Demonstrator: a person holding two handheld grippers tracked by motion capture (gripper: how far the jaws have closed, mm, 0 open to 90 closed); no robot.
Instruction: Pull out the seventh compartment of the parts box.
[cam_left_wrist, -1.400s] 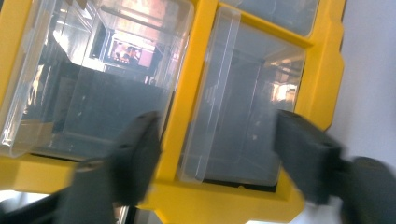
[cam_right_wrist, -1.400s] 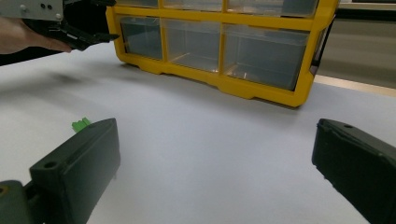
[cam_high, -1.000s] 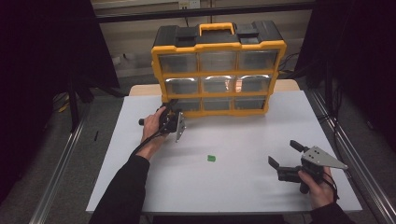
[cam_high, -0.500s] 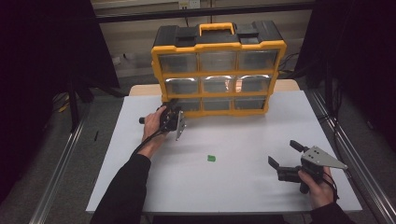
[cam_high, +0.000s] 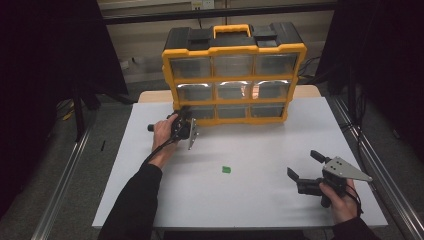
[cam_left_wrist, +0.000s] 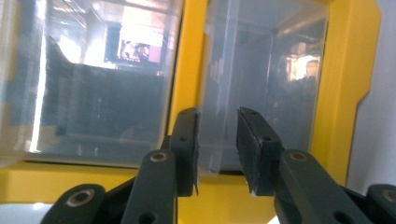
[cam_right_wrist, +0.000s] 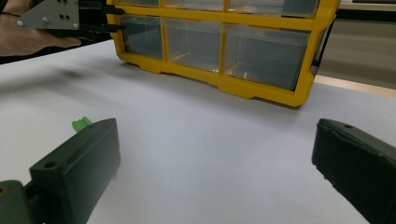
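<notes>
High view: left gripper (cam_high: 186, 120) at the organizer's (cam_high: 234, 75) bottom-left drawer (cam_left_wrist: 261, 88), jaws closing, nothing gripped; green piece (cam_high: 226, 169) mid-bench; right gripper (cam_high: 306, 167) wide open, empty.

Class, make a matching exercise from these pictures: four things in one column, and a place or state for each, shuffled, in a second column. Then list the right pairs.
Things
1. left tool
2. right tool
3. small green part
4. yellow drawer cabinet

Places or states
A. lies alone on the white table, between the two hands
B. stands at the far edge of the table, black lid and yellow handle on top
C. jaws narrowed, at the cabinet's bottom left drawer
D. jaws wide apart, low over the table's near right part

Pairs: 1-C, 2-D, 3-A, 4-B
</notes>
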